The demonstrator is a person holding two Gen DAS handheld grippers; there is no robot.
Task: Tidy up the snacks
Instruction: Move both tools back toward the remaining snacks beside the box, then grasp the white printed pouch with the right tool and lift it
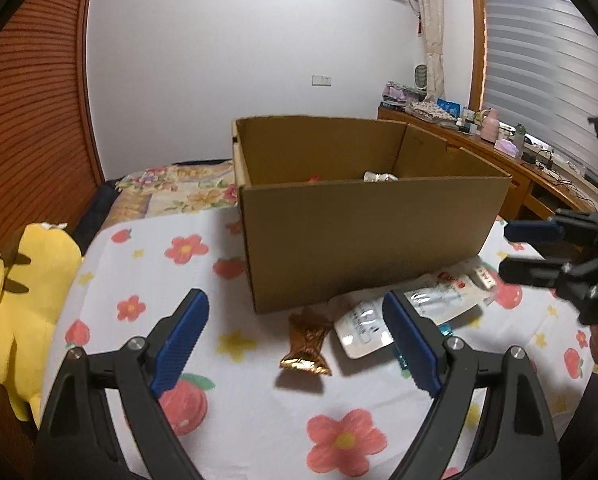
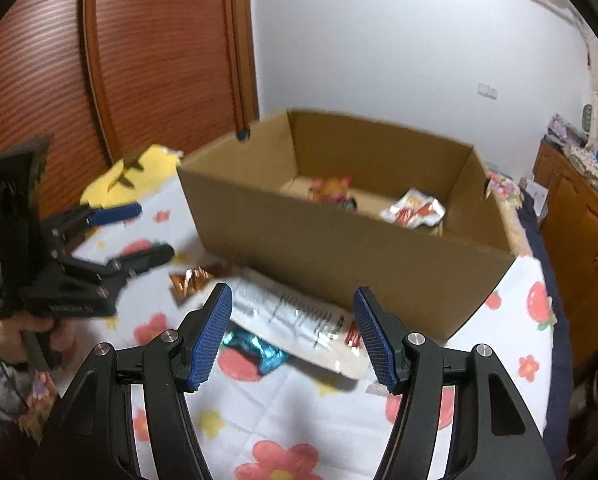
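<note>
An open cardboard box [image 1: 363, 240] stands on the flowered sheet; it also shows in the right wrist view [image 2: 339, 256], with a pink snack [image 2: 331, 190] and a white-orange packet [image 2: 415, 208] inside. In front of it lie a copper foil snack [image 1: 307, 340] [image 2: 191, 282], a white pouch [image 1: 411, 312] [image 2: 299, 320] and a teal wrapper [image 2: 255, 350]. My left gripper [image 1: 295, 344] is open, its jaws either side of the copper snack, above it. My right gripper [image 2: 293, 336] is open above the white pouch; it also shows in the left wrist view [image 1: 511, 250].
A yellow plush toy [image 1: 23, 300] lies at the bed's left edge. A wooden louvred door [image 2: 147, 52] stands behind it. A wooden counter [image 1: 539, 168] with small items runs along the right wall. A floral quilt [image 1: 179, 188] lies behind the box.
</note>
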